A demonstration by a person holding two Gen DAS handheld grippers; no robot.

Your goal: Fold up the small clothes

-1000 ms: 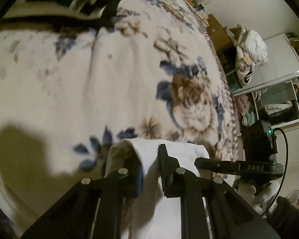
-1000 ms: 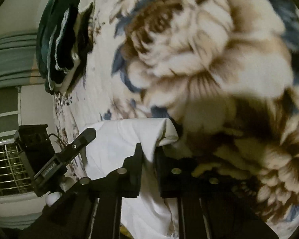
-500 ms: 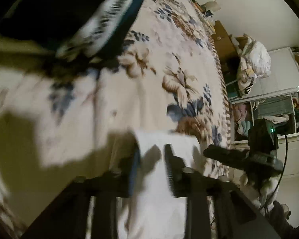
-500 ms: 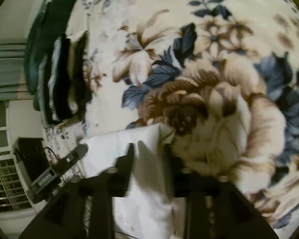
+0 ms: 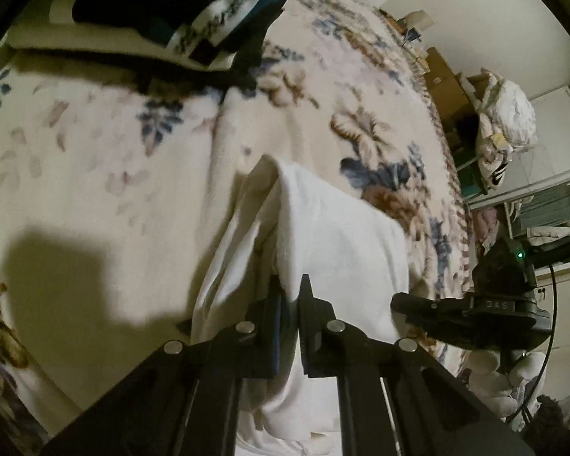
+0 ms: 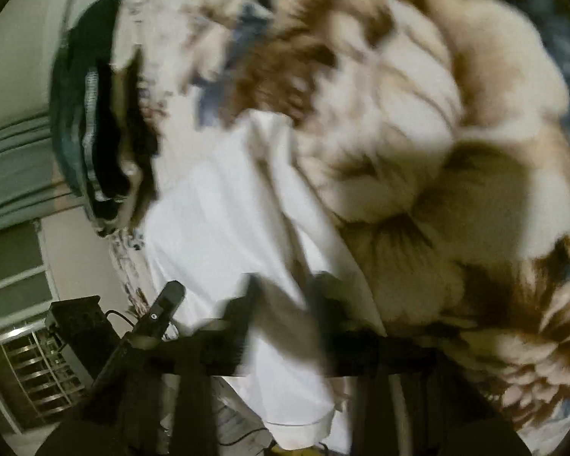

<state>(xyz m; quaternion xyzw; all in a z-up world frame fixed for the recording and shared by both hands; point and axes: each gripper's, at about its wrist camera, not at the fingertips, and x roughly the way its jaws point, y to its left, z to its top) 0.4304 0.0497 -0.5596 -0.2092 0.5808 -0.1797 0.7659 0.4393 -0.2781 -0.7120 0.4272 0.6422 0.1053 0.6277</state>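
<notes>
The left gripper (image 5: 289,288) was pinching a raised fold of the white garment (image 5: 334,235), low centre on the floral blanket (image 5: 95,159). The right gripper (image 6: 281,292), blurred, was closing on the same cloth. Only the left view showed the cupboards (image 5: 551,197); only the right showed a metal rack (image 6: 38,372).

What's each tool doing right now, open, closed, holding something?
Left tool: shut on the white garment, a fold pinched between its fingers.
Right tool: closing on the same white garment; the picture is blurred, but cloth runs between its fingers.
</notes>
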